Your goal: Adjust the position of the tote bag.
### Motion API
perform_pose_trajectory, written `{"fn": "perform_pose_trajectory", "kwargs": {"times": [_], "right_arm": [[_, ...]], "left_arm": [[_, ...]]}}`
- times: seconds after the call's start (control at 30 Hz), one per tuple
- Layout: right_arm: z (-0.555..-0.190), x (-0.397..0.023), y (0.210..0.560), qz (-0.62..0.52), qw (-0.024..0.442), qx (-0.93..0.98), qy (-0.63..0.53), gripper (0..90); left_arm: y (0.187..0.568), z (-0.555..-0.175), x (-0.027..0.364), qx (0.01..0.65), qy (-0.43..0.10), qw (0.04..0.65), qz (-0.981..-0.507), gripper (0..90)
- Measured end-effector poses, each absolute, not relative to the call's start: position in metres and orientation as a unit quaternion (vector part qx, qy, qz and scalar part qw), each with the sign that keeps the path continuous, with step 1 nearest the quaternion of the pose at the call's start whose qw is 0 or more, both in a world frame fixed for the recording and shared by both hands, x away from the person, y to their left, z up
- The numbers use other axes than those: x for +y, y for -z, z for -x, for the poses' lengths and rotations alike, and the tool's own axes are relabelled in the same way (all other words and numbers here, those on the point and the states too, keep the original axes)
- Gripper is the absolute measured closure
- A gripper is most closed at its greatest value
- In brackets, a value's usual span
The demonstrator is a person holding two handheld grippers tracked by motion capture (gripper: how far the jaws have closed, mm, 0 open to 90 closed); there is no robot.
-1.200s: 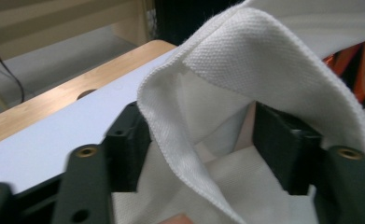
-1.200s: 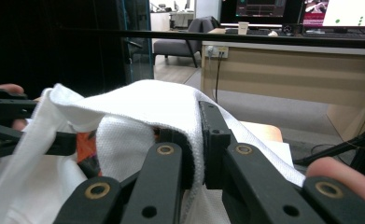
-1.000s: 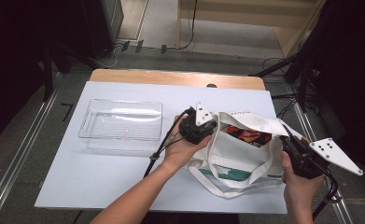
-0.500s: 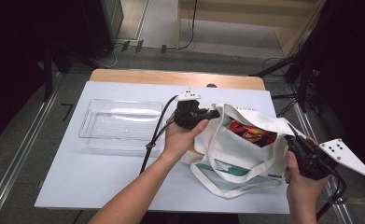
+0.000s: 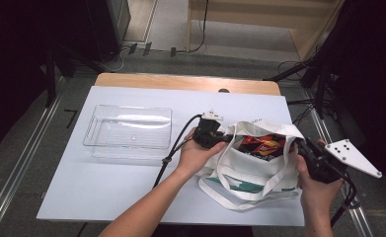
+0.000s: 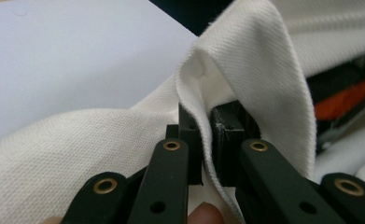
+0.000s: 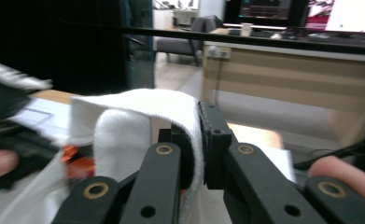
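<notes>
Both grippers pinch the tote bag (image 5: 250, 173) rim: left gripper (image 6: 207, 140) and right gripper (image 7: 196, 140) spread its mouth; snack packets (image 5: 262, 144) between them remain inside, clear tray (image 5: 129, 129) empty.

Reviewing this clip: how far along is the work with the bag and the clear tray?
Done: both tongs have pinched the rim of the white bag, the left tongs on one side, the right tongs opposite. In hand: the mouth is held open, showing snack packets inside. Left, probably: nothing is out yet; the clear tray sits empty, so moving packets there looks like the remaining work.
</notes>
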State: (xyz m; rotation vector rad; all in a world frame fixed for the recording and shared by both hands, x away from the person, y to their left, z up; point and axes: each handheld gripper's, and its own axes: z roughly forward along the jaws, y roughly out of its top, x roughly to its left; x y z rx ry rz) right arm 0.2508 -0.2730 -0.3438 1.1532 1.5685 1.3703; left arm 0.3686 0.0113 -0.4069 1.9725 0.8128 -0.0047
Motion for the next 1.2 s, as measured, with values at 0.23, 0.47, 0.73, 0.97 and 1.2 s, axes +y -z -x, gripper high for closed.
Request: {"fn": "perform_pose_trajectory", "kwargs": {"times": [0.23,0.47,0.73,0.97,1.2], "right_arm": [[-0.282,-0.291,0.359,-0.493,0.328,0.623,-0.512,88.2],[-0.289,-0.304,0.384,-0.521,0.287,0.613,-0.520,88.6],[-0.289,-0.306,0.391,-0.515,0.251,0.609,-0.548,88.6],[-0.289,-0.299,0.392,-0.507,0.241,0.611,-0.558,88.7],[-0.289,-0.290,0.393,-0.488,0.236,0.624,-0.562,88.7]], "left_arm": [[0.413,-0.359,0.006,0.300,-0.024,0.443,-0.844,83.2],[0.411,-0.348,0.026,0.308,-0.034,0.488,-0.816,61.7],[0.390,-0.332,0.054,0.309,-0.057,0.540,-0.781,44.6],[0.363,-0.325,0.050,0.291,-0.083,0.561,-0.771,42.0],[0.376,-0.336,0.007,0.296,-0.135,0.499,-0.803,44.9]]}}
